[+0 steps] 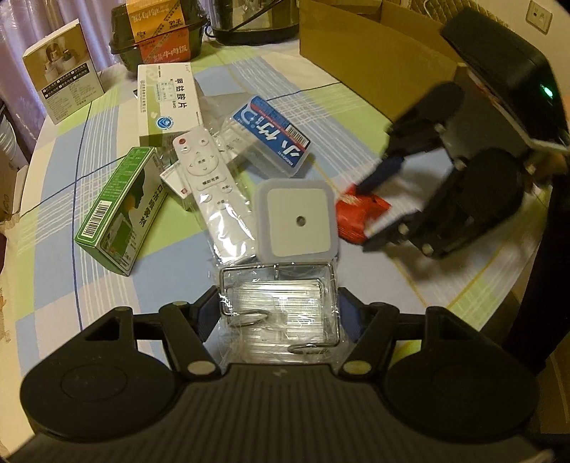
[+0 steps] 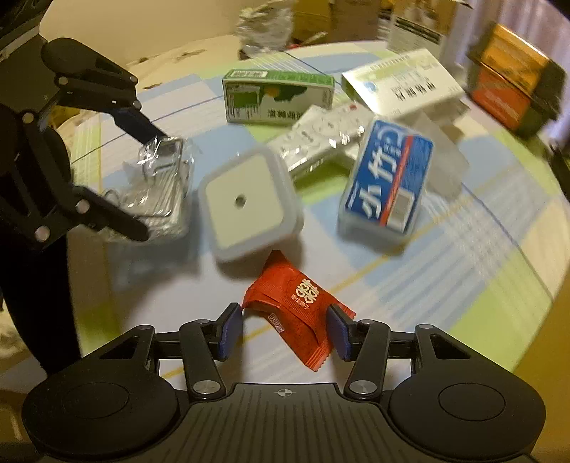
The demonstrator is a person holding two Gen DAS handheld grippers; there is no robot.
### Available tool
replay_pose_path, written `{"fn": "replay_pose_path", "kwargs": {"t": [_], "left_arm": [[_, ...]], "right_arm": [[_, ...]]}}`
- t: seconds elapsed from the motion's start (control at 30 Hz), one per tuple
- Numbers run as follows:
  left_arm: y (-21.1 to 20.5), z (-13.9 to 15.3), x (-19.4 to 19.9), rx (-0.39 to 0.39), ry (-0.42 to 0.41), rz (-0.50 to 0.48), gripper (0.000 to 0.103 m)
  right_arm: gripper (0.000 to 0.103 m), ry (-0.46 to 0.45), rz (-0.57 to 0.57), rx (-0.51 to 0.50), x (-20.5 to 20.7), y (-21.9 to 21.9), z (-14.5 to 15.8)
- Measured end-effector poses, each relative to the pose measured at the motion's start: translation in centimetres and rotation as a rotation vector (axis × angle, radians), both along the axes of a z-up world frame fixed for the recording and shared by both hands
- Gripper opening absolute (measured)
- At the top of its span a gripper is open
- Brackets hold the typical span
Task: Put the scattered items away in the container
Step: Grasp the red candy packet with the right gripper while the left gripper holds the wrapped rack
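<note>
My left gripper [image 1: 278, 313] stands open low over the table, its fingers on either side of a clear packet of metal hooks [image 1: 278, 302]. The right wrist view shows that same gripper [image 2: 153, 185] straddling the packet [image 2: 160, 178]. My right gripper [image 2: 285, 331] is open too, with a red sweet wrapper [image 2: 295, 306] lying flat between its blue pads [image 2: 231, 329]. Seen from the left wrist, the right gripper [image 1: 367, 215] is over that wrapper [image 1: 356, 213]. An open cardboard box [image 1: 374, 60] stands at the far right of the table.
On the checked cloth lie a white square night light [image 1: 297, 222], a white remote [image 1: 210, 178], a green carton [image 1: 117, 210], a white medicine box [image 1: 167, 103] and a blue-labelled clear case [image 1: 274, 131]. A beige box [image 1: 60, 78] and a black food bowl [image 1: 160, 32] stand behind.
</note>
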State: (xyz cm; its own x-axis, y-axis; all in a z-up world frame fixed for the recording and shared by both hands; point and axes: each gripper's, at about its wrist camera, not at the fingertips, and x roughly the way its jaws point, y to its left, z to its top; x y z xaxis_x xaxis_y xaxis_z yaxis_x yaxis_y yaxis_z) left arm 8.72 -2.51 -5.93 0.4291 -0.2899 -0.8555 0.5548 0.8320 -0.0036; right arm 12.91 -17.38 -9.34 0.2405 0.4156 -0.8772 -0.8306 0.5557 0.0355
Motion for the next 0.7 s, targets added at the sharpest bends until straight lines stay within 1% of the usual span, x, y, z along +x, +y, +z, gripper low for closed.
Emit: {"fn": "replay_pose_path", "kwargs": {"t": [0.1,0.13,0.2,0.27,0.3,0.33,0.37,0.43,0.6,0.67,0.7], "left_arm": [[-0.1,0.2,-0.4,-0.005,-0.003,0.002,0.064],[-0.1,0.3,-0.5,-0.008,-0.004,0.004,0.064],[-0.1,0.5,-0.7,-0.013,-0.005,0.008,0.064],[0.0,0.6,-0.8,-0.018,-0.005,0.014,0.064],[0.1,0.6,-0.9,-0.021,-0.005,0.016,0.064],[0.2,0.7,-0.9,-0.022,-0.005,0.018,0.064],[0.2,0.7,-0.9,-0.02,-0.006,0.02,0.064],[0.2,0.7,-1.0,-0.016,-0.008,0.02,0.064],[0.3,0.8,-0.8,-0.024,-0.012,0.027,0.064],[0.2,0.9,-0.7,-0.026,-0.015,0.029,0.064],[0.1,0.9,-0.6,-0.027,-0.016,0.028,0.064]], "right_arm": [[0.054,0.003,-0.03,-0.002,-1.0,-0.4,0.0],[0.052,0.0,-0.044,0.0,-1.2,-0.5,0.0],[0.052,0.004,-0.088,0.009,-1.3,-1.0,0.1],[0.053,-0.012,-0.111,0.021,-1.5,-1.1,0.4],[0.054,-0.028,-0.095,0.013,-1.7,-1.1,0.6],[0.066,-0.046,-0.065,-0.004,-1.9,-1.0,0.6],[0.07,-0.068,-0.031,-0.021,-2.0,-0.8,0.6],[0.07,-0.094,0.04,-0.042,-2.0,-0.8,0.6],[0.07,-0.118,0.225,-0.109,-1.1,-0.2,0.4],[0.07,-0.12,0.274,-0.138,-0.7,0.0,-0.1],[0.07,-0.108,0.279,-0.133,-0.2,0.0,-0.2]]}}
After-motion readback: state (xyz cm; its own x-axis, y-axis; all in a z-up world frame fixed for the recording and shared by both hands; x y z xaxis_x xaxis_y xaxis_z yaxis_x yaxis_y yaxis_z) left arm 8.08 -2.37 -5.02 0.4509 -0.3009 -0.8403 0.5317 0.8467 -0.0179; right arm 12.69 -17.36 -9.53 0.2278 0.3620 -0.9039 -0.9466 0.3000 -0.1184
